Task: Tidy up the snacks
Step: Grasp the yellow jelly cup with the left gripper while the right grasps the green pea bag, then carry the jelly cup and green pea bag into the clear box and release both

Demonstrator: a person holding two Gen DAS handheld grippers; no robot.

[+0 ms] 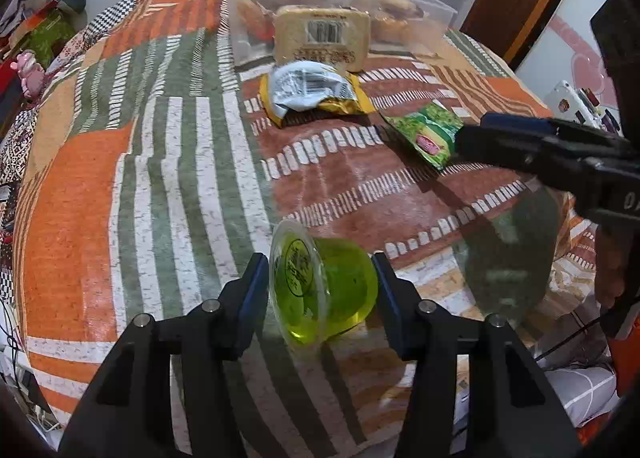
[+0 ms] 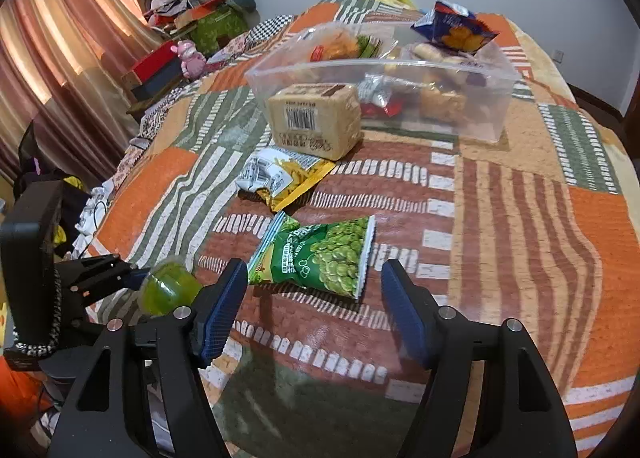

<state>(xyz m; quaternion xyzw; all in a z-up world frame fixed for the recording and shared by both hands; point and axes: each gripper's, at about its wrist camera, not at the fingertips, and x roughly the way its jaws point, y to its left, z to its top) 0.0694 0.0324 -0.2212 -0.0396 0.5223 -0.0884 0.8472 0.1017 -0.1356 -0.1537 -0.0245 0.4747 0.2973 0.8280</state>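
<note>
A patchwork bedspread (image 2: 520,217), pink curtains (image 2: 60,37) and a pink toy (image 2: 188,57).

A: What covers the surface?
B: A matt woven cloth (image 2: 520,217), patchwork-printed.

A: And the jelly cup (image 1: 324,290)?
B: Clear glossy plastic with a printed film lid.

A: The container (image 2: 496,105)?
B: Transparent smooth plastic.

A: The pea packet (image 2: 320,254)?
B: Shiny crinkled foil-plastic film.

A: The left gripper (image 1: 320,298)?
B: Matt black plastic, ribbed blue pads (image 1: 256,290), bright metal pins.

Translucent green jelly cup (image 1: 324,290), green pea packet (image 2: 320,256), yellow-and-white snack bag (image 2: 282,177), orange-green-white striped patchwork cover (image 2: 520,217)
</note>
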